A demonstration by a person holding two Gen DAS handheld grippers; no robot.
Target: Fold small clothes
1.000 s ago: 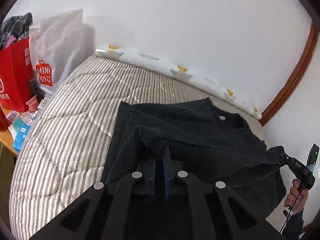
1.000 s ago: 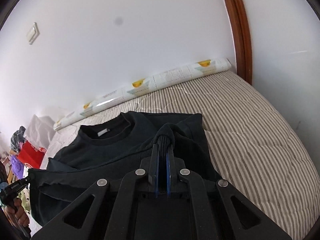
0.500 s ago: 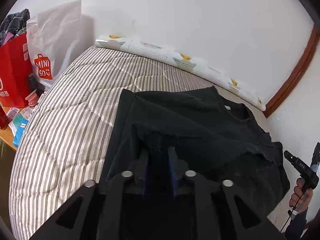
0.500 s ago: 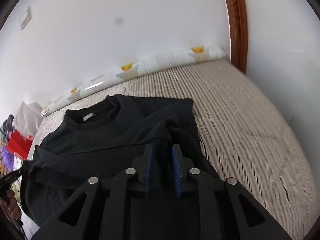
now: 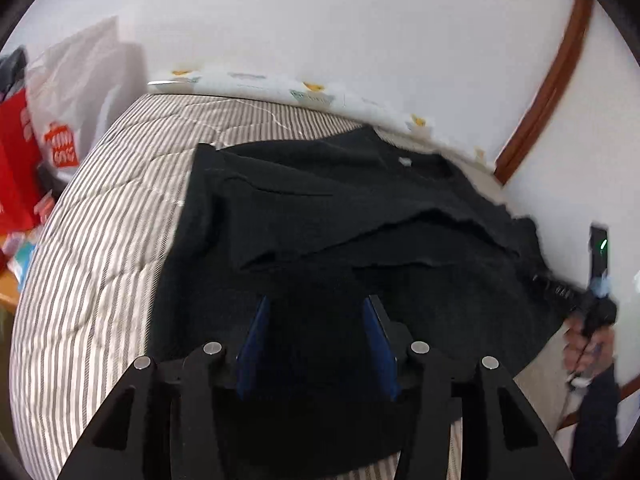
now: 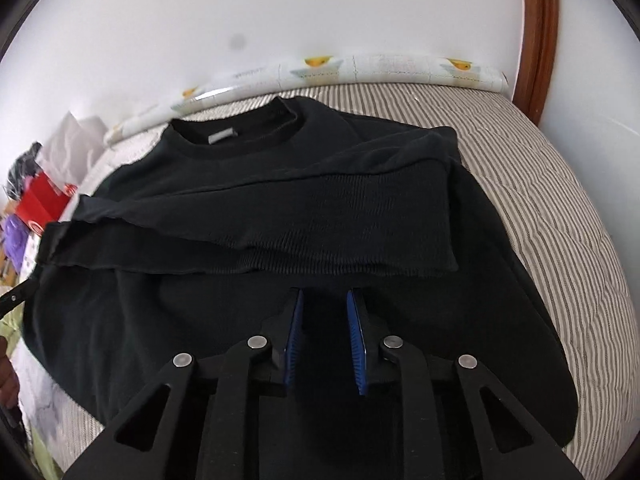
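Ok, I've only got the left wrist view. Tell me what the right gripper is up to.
Observer: The right gripper hovers over the black sweater, jaws closing, with no fabric pinched between them.
Operator: Describe the fold in front of it.
Observer: The ribbed hem lies folded up across the chest, short of the collar.
Operator: Check the sweater's right side.
Observer: That edge rests on the striped mattress, with more mattress showing beyond it.

Home bedroom: striped mattress (image 6: 540,184) against white wall (image 6: 280,12), shopping bags (image 5: 76,92) alongside.
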